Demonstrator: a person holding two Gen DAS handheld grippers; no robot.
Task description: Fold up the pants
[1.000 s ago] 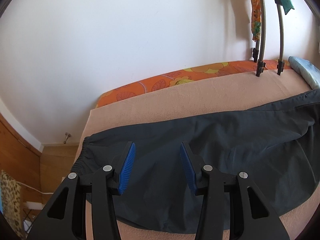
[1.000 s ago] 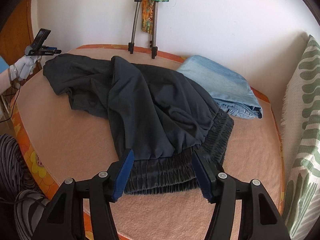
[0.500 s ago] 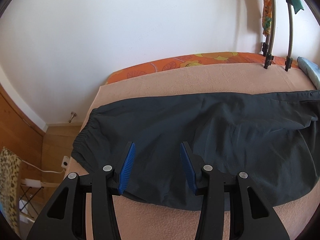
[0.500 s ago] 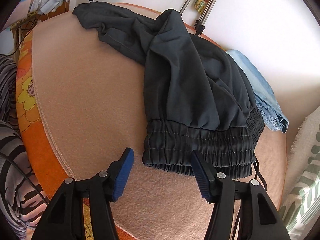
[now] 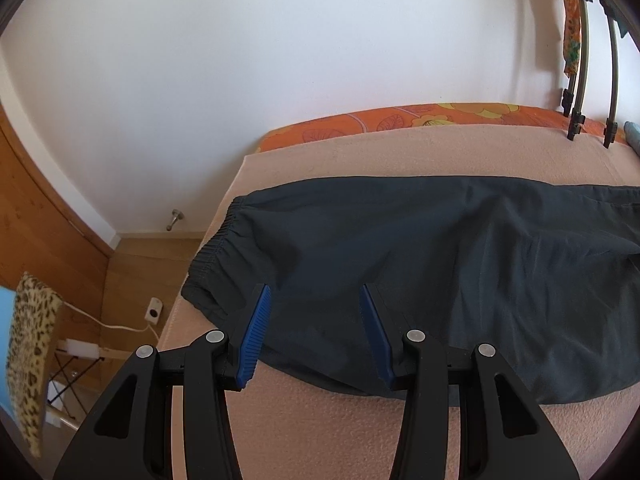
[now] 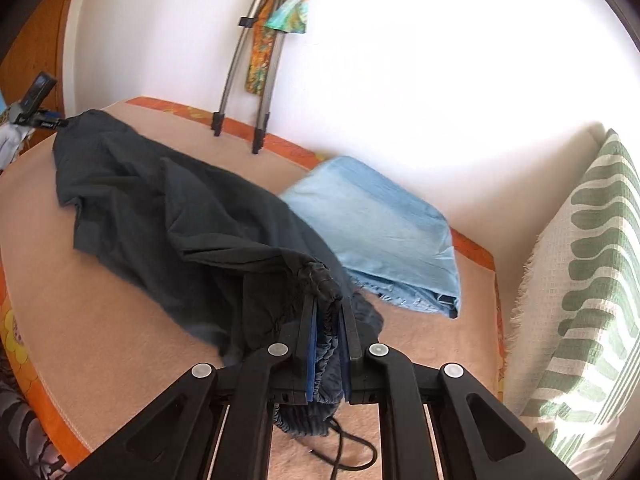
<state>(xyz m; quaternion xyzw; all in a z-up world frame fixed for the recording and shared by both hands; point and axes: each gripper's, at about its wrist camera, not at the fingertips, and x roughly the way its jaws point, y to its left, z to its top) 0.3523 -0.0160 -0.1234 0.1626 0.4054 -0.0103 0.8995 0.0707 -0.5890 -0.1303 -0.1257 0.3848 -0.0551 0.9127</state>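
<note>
Dark grey pants [image 5: 420,256] lie across a peach blanket [image 5: 320,432] on the bed. In the left wrist view the elastic leg cuff [image 5: 212,256] is at the left, and my left gripper [image 5: 314,332] is open just above the leg's near edge, holding nothing. In the right wrist view my right gripper [image 6: 329,332] is shut on the bunched elastic waistband [image 6: 320,280] and holds it lifted off the blanket. The pants [image 6: 168,216] trail back toward the far left, where the left gripper [image 6: 34,110] shows small.
Folded light blue jeans [image 6: 380,232] lie behind the waistband. A green-striped cushion [image 6: 580,300] stands at the right. Tripod legs [image 6: 240,80] rest on the bed's far edge by the wall. The bed's left edge [image 5: 192,288] drops to a wooden floor.
My right gripper has shut on the waistband and lifted it. My left gripper has drawn back a little toward the near edge of the leg, still open.
</note>
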